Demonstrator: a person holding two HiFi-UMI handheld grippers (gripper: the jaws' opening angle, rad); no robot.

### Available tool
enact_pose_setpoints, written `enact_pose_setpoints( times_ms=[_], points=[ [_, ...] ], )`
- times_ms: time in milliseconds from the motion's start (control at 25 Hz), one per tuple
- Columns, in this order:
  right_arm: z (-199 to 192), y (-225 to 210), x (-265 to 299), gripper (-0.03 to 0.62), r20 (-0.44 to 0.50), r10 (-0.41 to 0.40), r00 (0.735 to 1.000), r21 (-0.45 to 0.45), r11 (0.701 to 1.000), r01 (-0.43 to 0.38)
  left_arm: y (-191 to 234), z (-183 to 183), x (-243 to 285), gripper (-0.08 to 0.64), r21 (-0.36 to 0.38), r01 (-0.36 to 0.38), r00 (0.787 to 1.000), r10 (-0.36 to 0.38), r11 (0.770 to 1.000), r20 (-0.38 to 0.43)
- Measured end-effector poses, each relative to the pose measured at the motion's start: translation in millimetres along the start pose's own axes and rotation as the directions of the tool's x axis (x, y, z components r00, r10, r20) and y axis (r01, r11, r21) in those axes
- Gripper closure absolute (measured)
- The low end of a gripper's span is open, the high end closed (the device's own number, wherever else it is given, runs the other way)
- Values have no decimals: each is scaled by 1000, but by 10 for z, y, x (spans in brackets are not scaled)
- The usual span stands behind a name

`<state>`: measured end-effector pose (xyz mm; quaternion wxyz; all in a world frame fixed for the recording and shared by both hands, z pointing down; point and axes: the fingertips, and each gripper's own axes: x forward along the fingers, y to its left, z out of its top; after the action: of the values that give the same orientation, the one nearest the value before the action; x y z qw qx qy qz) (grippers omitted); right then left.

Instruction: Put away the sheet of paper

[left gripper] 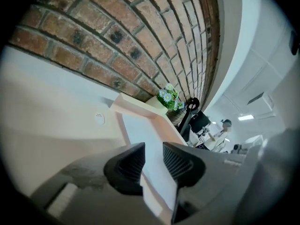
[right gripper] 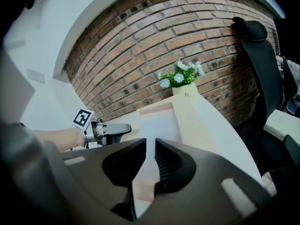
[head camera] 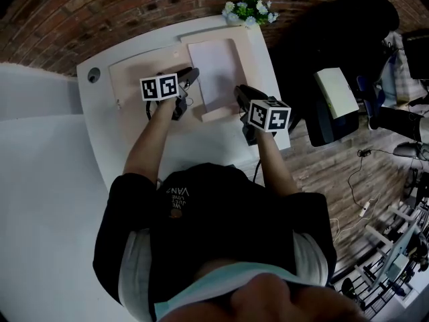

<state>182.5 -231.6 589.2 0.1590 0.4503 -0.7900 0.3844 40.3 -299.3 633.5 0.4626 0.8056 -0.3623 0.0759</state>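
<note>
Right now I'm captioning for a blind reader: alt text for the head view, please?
Seen from above, a person at a white table holds the left hand-held gripper and the right hand-held gripper either side of a beige tray containing a white sheet of paper. Flowers stand at the far edge by a brick wall.

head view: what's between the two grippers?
The beige tray with the sheet of paper in it lies between the left gripper and right gripper; the head view shows it.
</note>
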Motion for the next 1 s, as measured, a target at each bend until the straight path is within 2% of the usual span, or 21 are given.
enact_pose_setpoints(
  times_ms=[120,240,400,760,1000],
  points=[
    [32,70,-18,594,32,-17,999,-12,1000,17,-42,54,-107,457,32,8,1000,-9,999,30],
    [46,150,-33,594,47,-23,999,-19,1000,24,-83,100,-229,484,54,18,998,-21,998,56],
    [55,246,-44,594,67,-36,997,-23,999,38,-155,150,-381,558,100,38,996,-46,994,77],
    [83,441,-109,594,136,-66,989,-33,997,71,-280,296,-759,560,226,21,985,-59,974,165],
    [43,581,-145,594,156,-80,985,-40,995,87,-297,268,-972,560,260,26,980,-76,965,186]
  ],
)
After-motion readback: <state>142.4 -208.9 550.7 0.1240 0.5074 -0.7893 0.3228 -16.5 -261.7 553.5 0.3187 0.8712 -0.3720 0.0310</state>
